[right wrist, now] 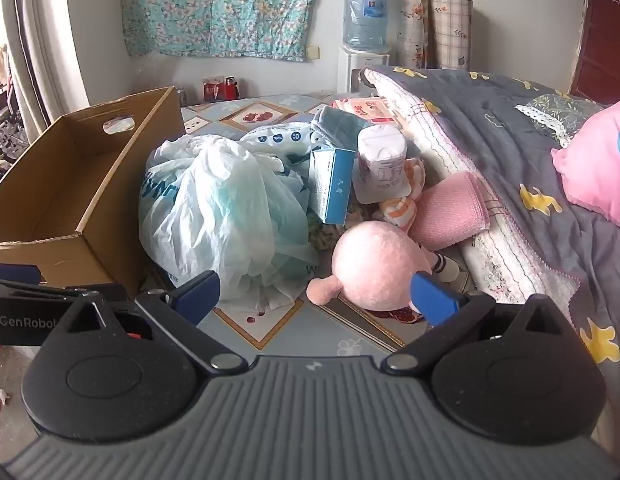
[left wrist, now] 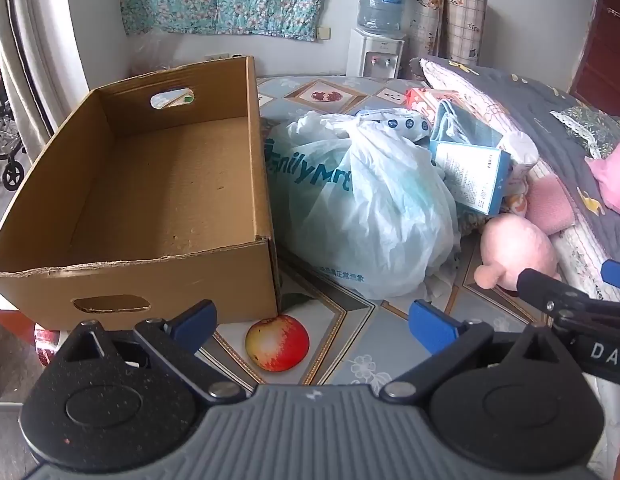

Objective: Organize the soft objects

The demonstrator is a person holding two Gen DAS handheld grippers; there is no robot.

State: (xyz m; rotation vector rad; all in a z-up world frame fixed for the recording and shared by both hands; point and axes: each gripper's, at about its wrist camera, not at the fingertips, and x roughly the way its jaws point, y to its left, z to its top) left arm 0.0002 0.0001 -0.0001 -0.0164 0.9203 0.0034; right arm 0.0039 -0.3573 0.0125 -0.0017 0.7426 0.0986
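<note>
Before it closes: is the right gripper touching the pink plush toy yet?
Cannot tell. In the right wrist view the right gripper is open, one fingertip overlapping the pink plush toy; neither view shows contact or a gap.

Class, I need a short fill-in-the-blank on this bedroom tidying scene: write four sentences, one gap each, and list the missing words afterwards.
1. The cardboard box holds ____ so far.
2. The round plush toy lying in front of the right gripper is ____ in colour.
3. The white plastic bag lies to the ____ of the box in the left wrist view.
4. The fingers of the left gripper are spread ____, gripping nothing.

Missing words: nothing; pink; right; open
</note>
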